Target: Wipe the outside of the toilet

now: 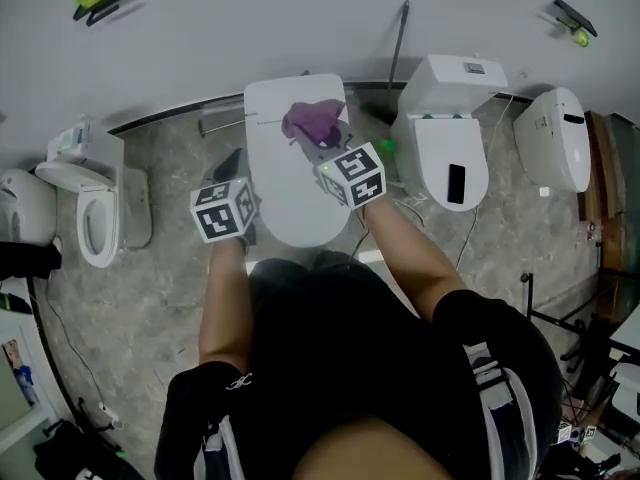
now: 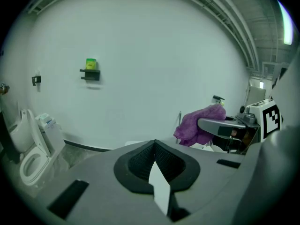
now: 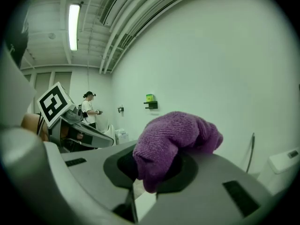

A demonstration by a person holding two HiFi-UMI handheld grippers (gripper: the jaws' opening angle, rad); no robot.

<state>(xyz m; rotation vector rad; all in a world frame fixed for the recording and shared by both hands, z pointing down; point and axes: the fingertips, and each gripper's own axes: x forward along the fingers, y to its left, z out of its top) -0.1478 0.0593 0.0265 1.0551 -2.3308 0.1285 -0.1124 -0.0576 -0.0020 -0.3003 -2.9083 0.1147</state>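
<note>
A white toilet (image 1: 290, 183) with its lid down stands right in front of me. My right gripper (image 1: 328, 138) is shut on a purple cloth (image 1: 315, 120) that hangs bunched over the back of the lid, near the wall. In the right gripper view the cloth (image 3: 174, 142) bulges out of the shut jaws and covers their tips. My left gripper (image 1: 231, 173) hovers by the toilet's left side, shut with nothing held; its pads (image 2: 140, 162) meet in the left gripper view. The cloth (image 2: 199, 124) shows there to the right.
Another toilet (image 1: 95, 208) with its seat open stands to the left. Two more white toilets (image 1: 450, 138) (image 1: 555, 138) stand to the right, with cables on the marbled floor (image 1: 150, 298). A small wall shelf (image 2: 90, 70) holds a green item. A person (image 3: 89, 108) stands far off.
</note>
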